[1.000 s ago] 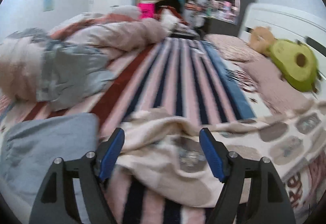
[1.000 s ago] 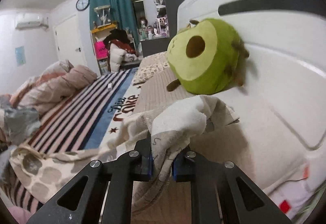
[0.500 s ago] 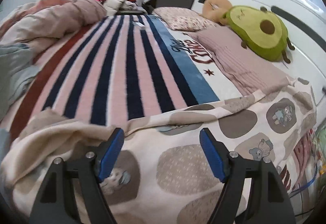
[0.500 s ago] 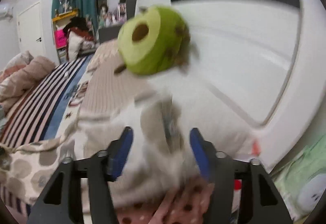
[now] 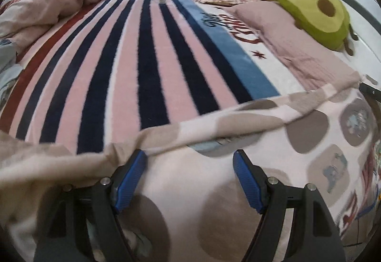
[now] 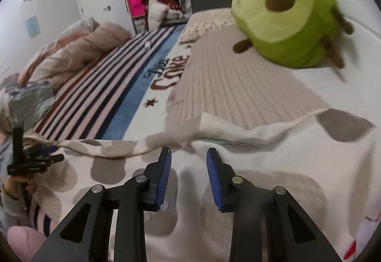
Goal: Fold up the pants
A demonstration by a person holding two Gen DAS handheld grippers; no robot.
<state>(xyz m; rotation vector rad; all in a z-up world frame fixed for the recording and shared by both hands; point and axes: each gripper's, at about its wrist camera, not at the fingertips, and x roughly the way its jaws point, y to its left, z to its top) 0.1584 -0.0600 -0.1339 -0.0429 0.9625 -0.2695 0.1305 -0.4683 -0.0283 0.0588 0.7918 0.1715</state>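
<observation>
The bed (image 5: pixel 147 52) with its striped blanket takes up most of the room, and the pants (image 6: pixel 297 154), cream cloth printed with grey-brown patches, lie spread across its near side, their far hem running as a rumpled ridge from left to right, with the right end lapping onto the ribbed pink pillow (image 6: pixel 238 85) just below the avocado plush (image 6: pixel 285 16). They look light, thin and entirely limp, so I judge they will drape, sag and bunch wherever they are lifted, and a single layer could slip from a shallow pinch; the firmer bet seems to be the doubled hem ridge or a corner, taken deep between the pads. The left gripper (image 5: pixel 189 157) hangs over the left part of the cloth with its jaws wide apart, the left pad just touching the ridge but nothing clamped. The right gripper (image 6: pixel 188 154) sits over the right part, its jaws having just been closing to a narrow gap, with cloth lying beneath but none visibly pinched between them
</observation>
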